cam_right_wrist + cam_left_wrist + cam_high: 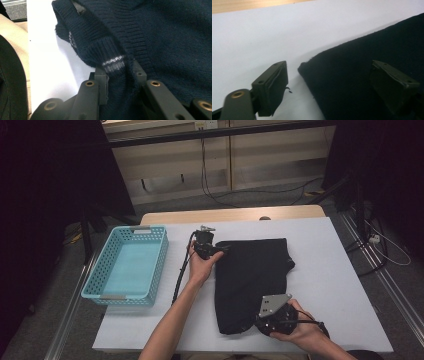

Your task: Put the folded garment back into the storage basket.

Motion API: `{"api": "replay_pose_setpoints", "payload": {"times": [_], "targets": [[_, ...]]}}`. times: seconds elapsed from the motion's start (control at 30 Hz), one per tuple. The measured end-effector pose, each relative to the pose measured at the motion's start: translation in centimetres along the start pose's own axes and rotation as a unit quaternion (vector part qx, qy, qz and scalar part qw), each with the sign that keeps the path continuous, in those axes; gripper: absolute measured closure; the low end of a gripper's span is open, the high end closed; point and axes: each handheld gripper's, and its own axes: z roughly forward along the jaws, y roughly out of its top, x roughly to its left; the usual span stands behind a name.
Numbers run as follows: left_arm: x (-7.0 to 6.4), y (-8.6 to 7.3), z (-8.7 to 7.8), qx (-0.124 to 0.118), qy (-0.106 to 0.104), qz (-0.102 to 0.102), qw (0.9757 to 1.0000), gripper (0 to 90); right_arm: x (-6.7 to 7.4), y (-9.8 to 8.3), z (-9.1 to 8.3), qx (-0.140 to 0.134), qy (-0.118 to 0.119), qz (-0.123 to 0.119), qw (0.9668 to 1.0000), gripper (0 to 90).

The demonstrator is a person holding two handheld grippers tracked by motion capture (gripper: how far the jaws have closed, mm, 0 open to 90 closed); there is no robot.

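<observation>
Sweater point(252, 280), dark navy knit, folded flat on white table point(330, 270). Right gripper point(120, 75) clamped on ribbed striped cuff at near edge. Left gripper point(329, 85) parted, straddling far corner.

One dark sweater point(252, 280), one basket point(127, 265), seemingly two grippers.
</observation>
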Motion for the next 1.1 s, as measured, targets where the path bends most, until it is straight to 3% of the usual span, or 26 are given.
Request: {"api": "replay_pose_setpoints", "payload": {"times": [0.13, 0.23, 0.43, 0.47, 0.57, 0.63, 0.7, 0.77, 0.83, 0.87, 1.1], "targets": [[0.8, -0.4, 0.4, 0.021, 0.006, -0.007, 0.9997, 21.0, 0.0, 0.0, 0.0, 0.000, -0.001, 0.000, 1.0000, 73.8], [0.9, -0.6, 0.7, 0.024, -0.002, -0.011, 0.9997, 21.8, 0.0, 0.0, 0.0, 0.000, 0.000, 0.000, 1.0000, 73.7], [0.6, -0.5, 1.2, 0.018, 0.006, 0.004, 0.9998, 22.7, 0.0, 0.1, 0.0, 0.002, -0.003, 0.000, 1.0000, 73.5], [0.2, -0.5, 1.5, 0.018, 0.017, 0.019, 0.9995, 23.4, 0.0, 0.1, 0.0, 0.002, -0.003, -0.002, 1.0000, 73.5], [0.1, -0.3, 1.6, 0.019, 0.007, 0.024, 0.9995, 29.1, 0.0, 0.1, 0.0, 0.002, -0.003, -0.001, 1.0000, 73.4], [0.0, -0.2, 1.6, 0.021, -0.002, 0.018, 0.9996, 38.7, 0.0, 0.1, 0.0, 0.001, 0.000, 0.002, 1.0000, 73.3], [-0.3, -0.2, 1.6, 0.022, 0.000, 0.015, 0.9996, 39.7, 0.0, 0.2, 0.0, 0.001, 0.000, 0.002, 1.0000, 73.2], [-0.6, -0.3, 1.6, 0.019, -0.009, 0.018, 0.9996, 52.6, -0.1, 0.1, 0.0, 0.000, 0.003, 0.006, 1.0000, 73.0], [-0.7, -0.3, 1.6, 0.022, -0.021, 0.015, 0.9994, 56.2, -0.2, 0.2, 0.0, -0.002, 0.007, 0.013, 0.9999, 73.0], [-0.7, -0.3, 1.5, 0.024, -0.033, 0.017, 0.9990, 66.9, -0.2, 0.2, 0.0, -0.001, 0.008, 0.015, 0.9998, 73.1], [-1.2, 0.1, 0.9, 0.017, -0.023, 0.029, 0.9992, 75.9, -0.3, 0.4, -0.2, -0.007, 0.009, 0.021, 0.9997, 74.9]]}}
